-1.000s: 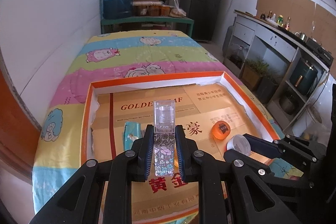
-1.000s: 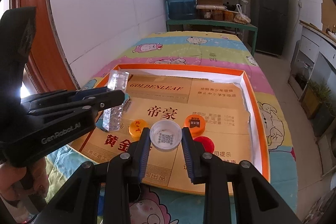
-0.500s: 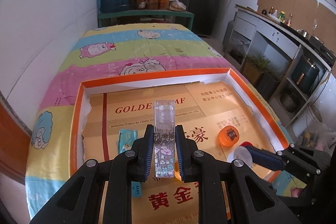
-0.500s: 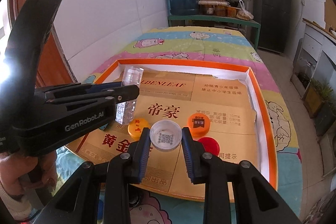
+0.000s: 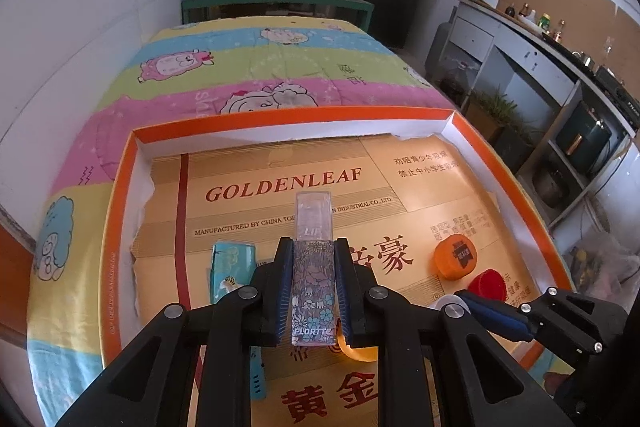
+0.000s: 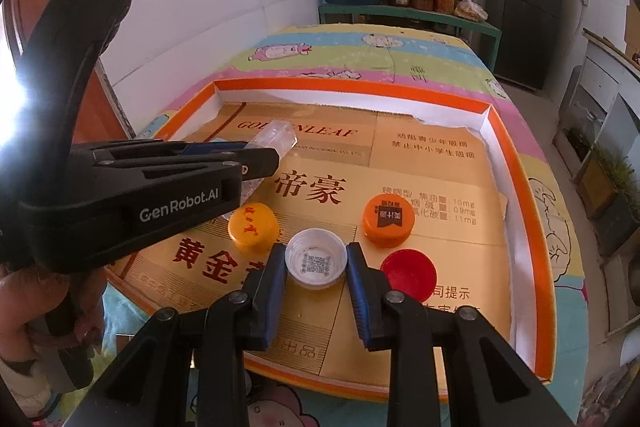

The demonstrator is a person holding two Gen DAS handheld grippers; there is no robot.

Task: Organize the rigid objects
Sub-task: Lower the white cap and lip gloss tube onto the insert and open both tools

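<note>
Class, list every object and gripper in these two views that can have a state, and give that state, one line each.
left gripper: shut on the floral tube.
floral tube: held, clear cap forward.
right gripper: shut on the white cap.
white cap: held, hollow side up.
yellow cap: lying top up.
orange cap: lying top up.
red cap: lying on the cardboard.
teal packet: lying flat.
orange tray: open.

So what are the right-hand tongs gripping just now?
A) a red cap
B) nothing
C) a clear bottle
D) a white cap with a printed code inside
D: the right tongs pinch the white cap, open side up, code visible inside.
</note>
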